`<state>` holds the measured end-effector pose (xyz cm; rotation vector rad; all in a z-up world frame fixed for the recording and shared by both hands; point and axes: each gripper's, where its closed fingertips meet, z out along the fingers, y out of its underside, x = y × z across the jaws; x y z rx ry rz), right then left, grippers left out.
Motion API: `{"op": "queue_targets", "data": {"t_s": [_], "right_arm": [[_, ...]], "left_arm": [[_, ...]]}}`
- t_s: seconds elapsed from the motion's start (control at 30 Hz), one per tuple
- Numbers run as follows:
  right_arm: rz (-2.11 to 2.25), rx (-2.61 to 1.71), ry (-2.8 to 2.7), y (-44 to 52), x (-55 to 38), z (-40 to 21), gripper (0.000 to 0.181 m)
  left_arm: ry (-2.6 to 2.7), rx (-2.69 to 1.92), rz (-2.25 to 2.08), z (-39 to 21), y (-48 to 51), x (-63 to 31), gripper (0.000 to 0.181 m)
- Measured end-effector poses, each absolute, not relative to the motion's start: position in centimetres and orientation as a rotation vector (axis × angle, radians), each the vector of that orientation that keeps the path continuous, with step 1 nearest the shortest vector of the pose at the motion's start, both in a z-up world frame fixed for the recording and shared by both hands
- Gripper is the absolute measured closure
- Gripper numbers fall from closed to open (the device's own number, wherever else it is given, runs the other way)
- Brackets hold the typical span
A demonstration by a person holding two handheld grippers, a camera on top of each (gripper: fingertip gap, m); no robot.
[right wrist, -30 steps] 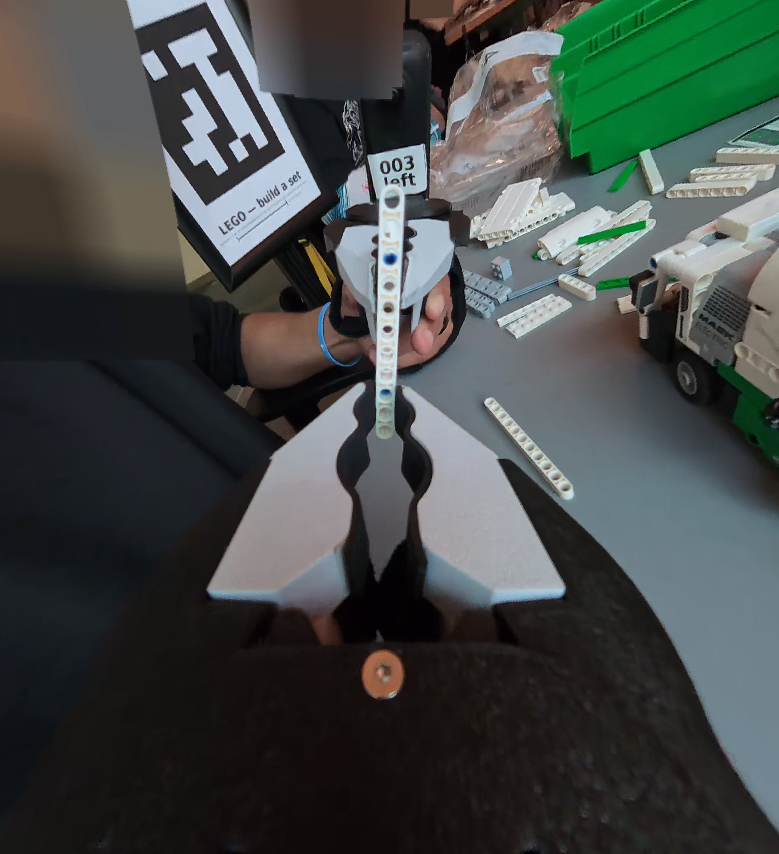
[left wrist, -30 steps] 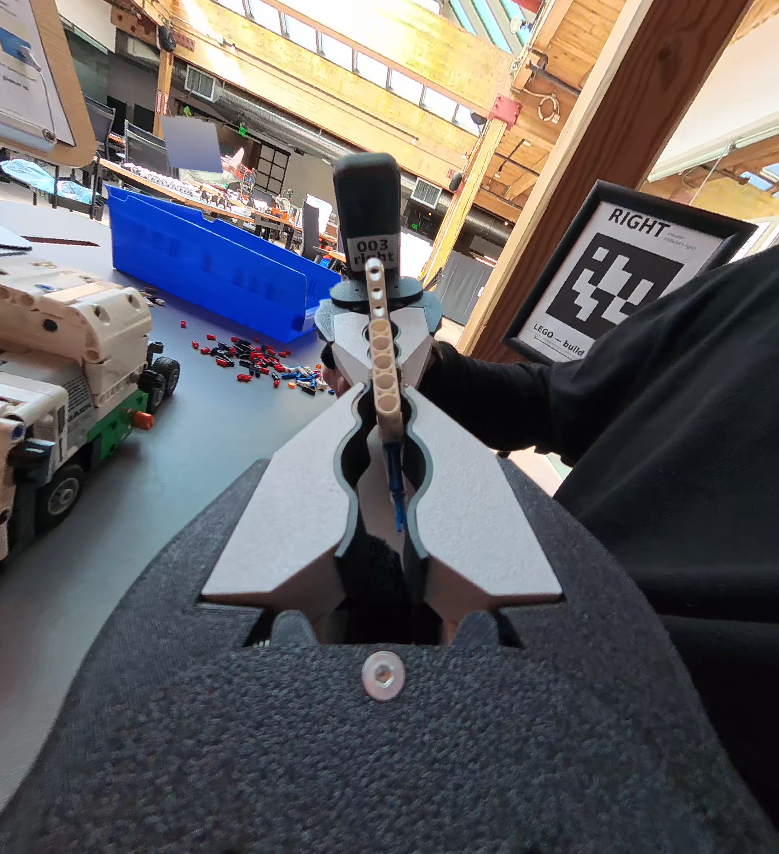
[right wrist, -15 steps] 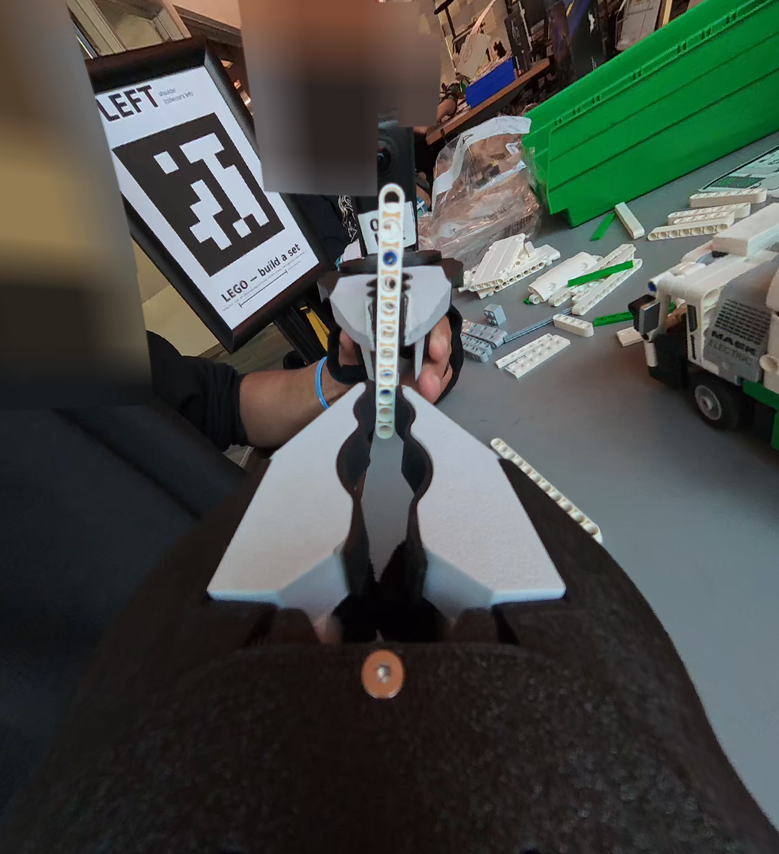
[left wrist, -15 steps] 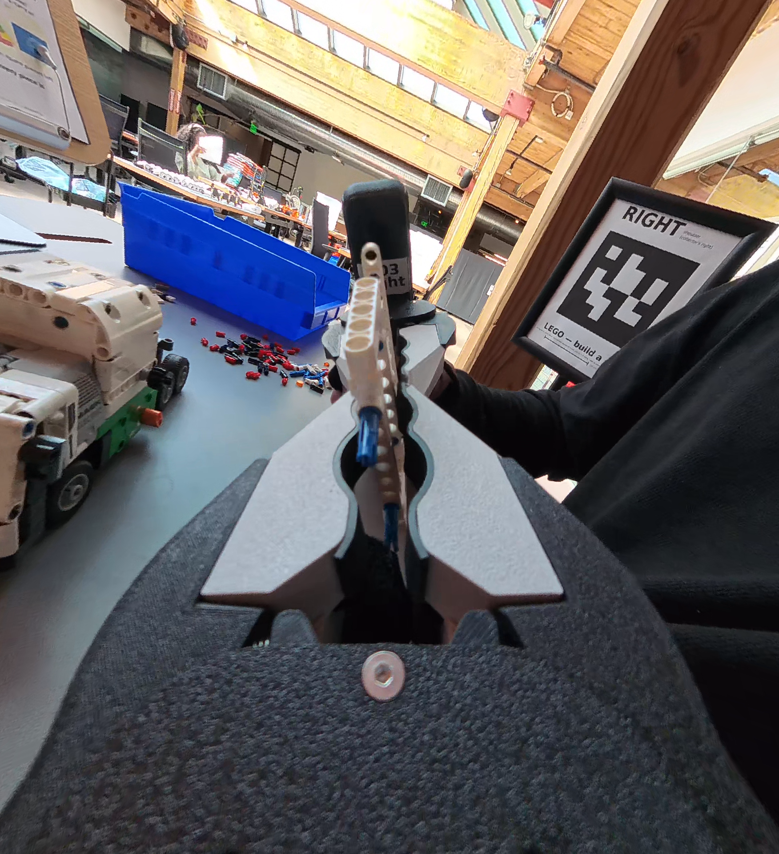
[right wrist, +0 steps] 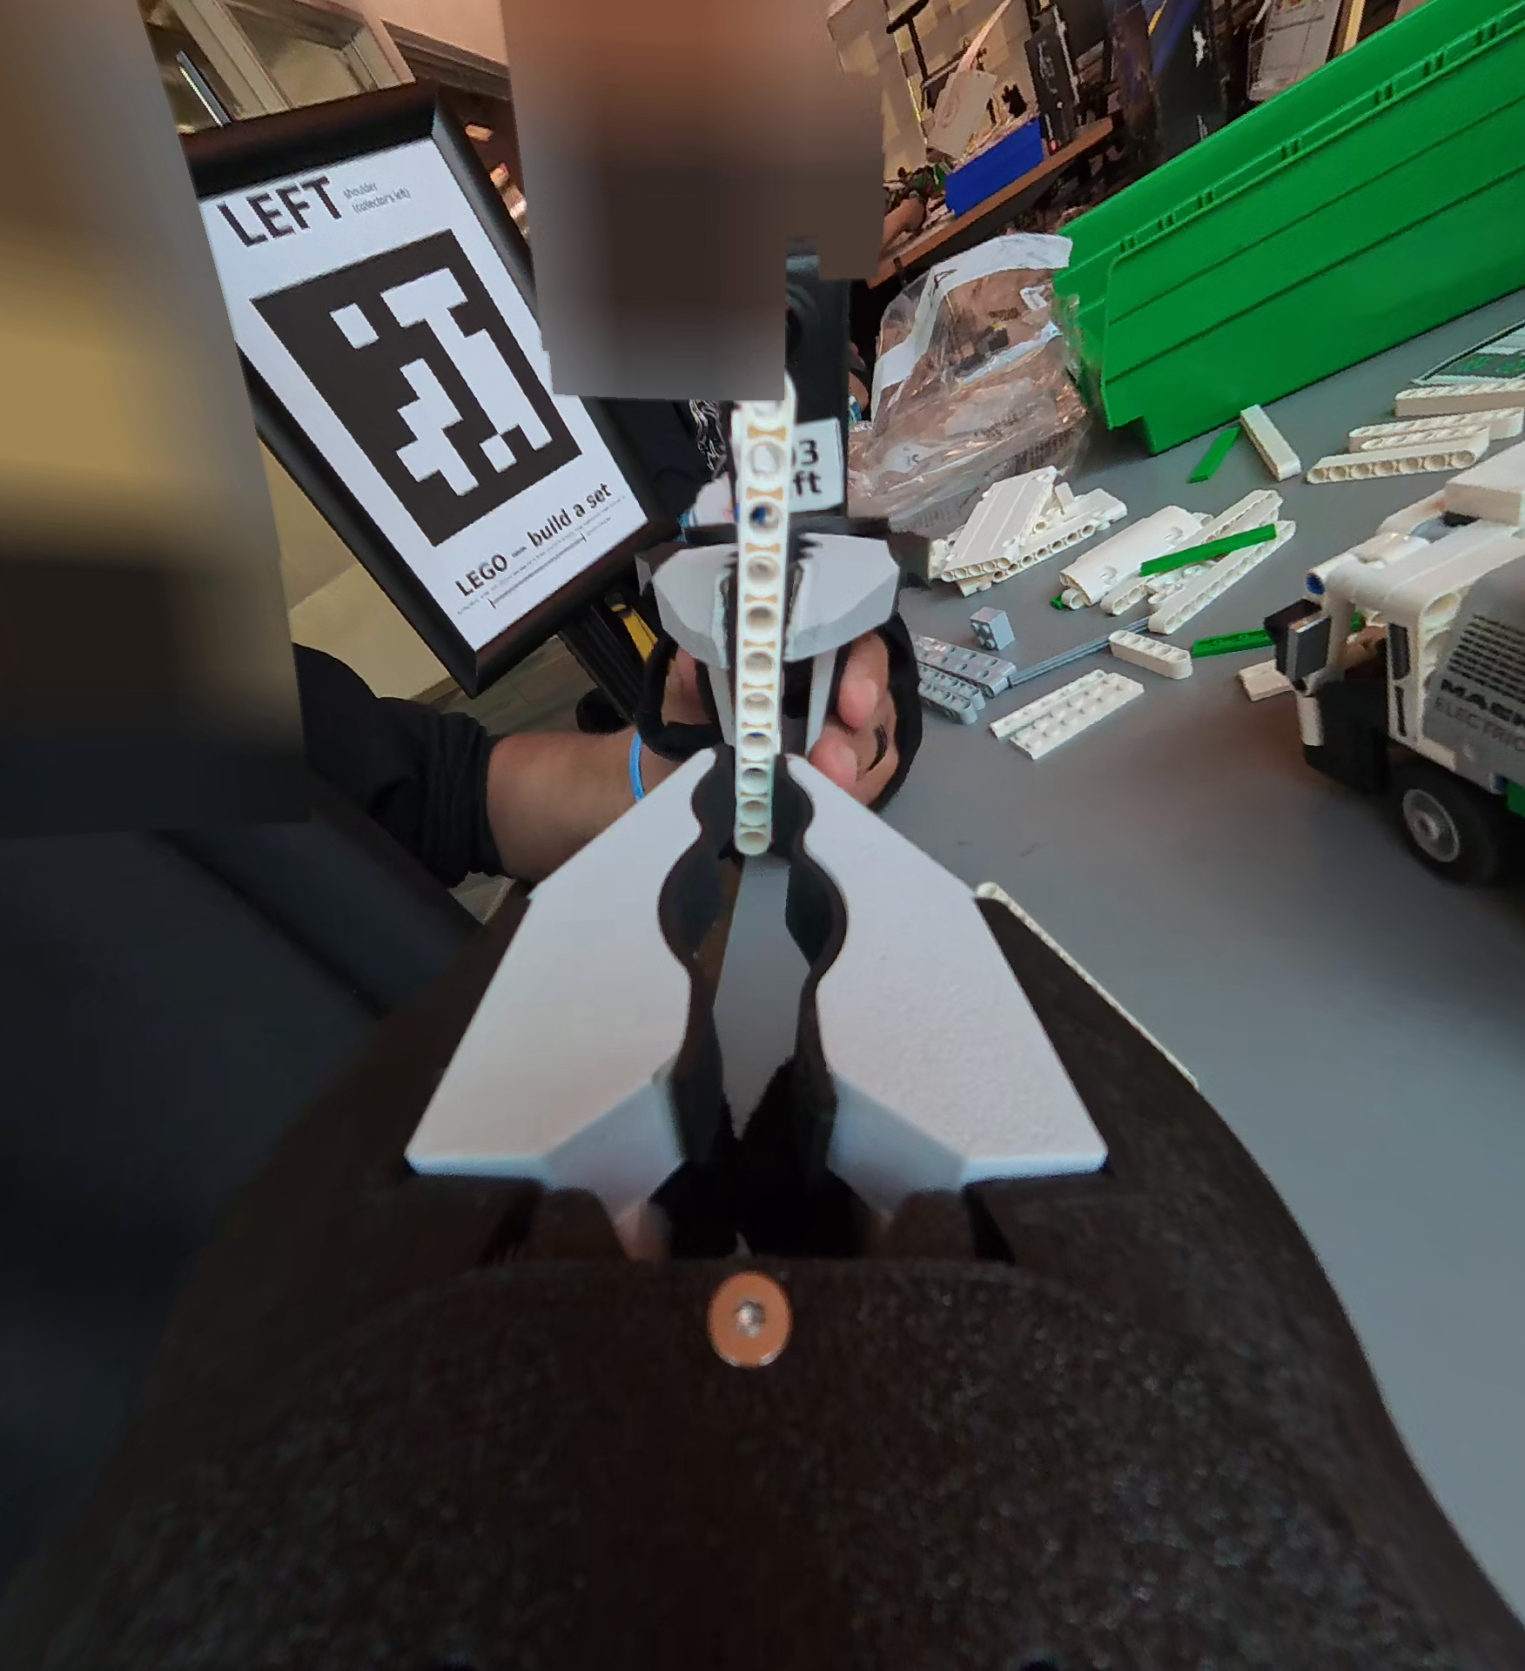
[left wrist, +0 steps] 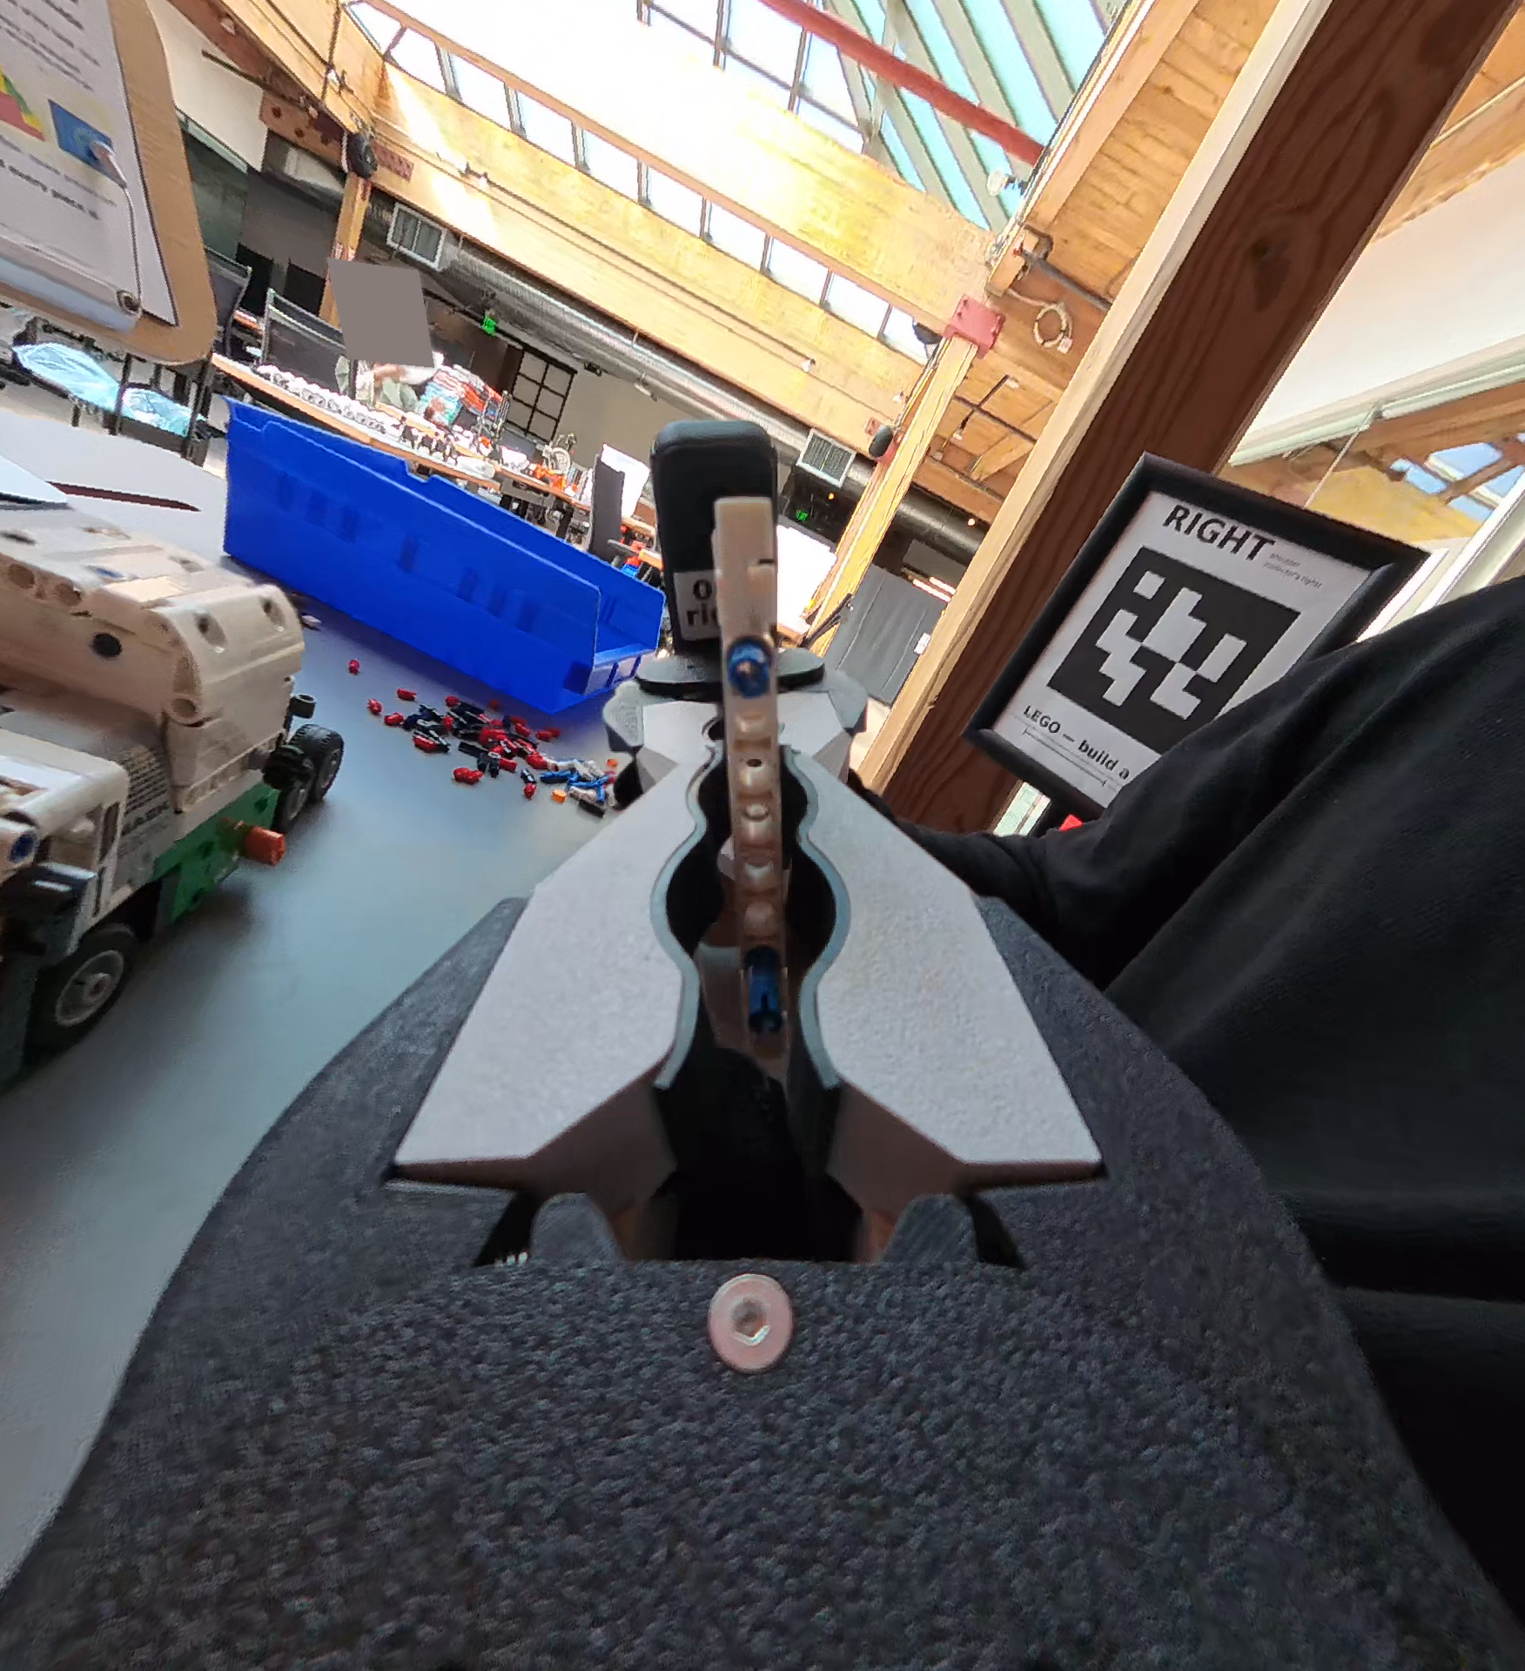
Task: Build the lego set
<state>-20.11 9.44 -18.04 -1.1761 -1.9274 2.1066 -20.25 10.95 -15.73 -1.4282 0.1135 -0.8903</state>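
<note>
A long white holed beam is held in the air between my two grippers, which face each other. My left gripper is shut on it, with the beam's near end deep between the jaws. Two blue pins sit in the beam, one near the far end and one at the near end. My right gripper is shut on the beam's other end at its fingertips. The partly built white and green truck stands on the grey table; it also shows in the right wrist view.
A blue bin and scattered small red, blue and black pins lie behind the truck. A green bin, a plastic bag and loose white beams lie on the other side. Framed marker signs stand at the table edge. The grippers are tip to tip, or close to it.
Half a second ago the beam was twisted sideways in the left view with a blue pin sticking out; now it is edge-on again. Both grippers have tilted upward slightly and stay shut on it.
</note>
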Motion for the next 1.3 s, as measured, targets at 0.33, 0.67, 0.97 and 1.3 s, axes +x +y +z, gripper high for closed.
{"op": "queue_targets", "data": {"t_s": [0.33, 0.67, 0.97, 1.3], "right_arm": [[2.277, -1.218, -1.648, 8.6, -21.9, -16.8, 0.175], [2.479, -1.276, -1.246, 7.7, -23.1, -15.6, 0.175], [2.293, -1.254, -1.086, 8.0, -24.0, -15.4, 0.175], [2.223, -1.258, -1.144, 7.8, -24.0, -15.8, 0.175]], "left_arm": [[0.024, -1.291, -0.820, -14.1, 10.8, -21.9, 0.174], [-0.121, -1.098, -0.875, -12.7, 10.8, -23.0, 0.174], [-0.236, -0.963, -0.956, -12.6, 10.7, -24.2, 0.174], [-0.198, -1.011, -0.956, -12.8, 11.2, -23.3, 0.174]]}}
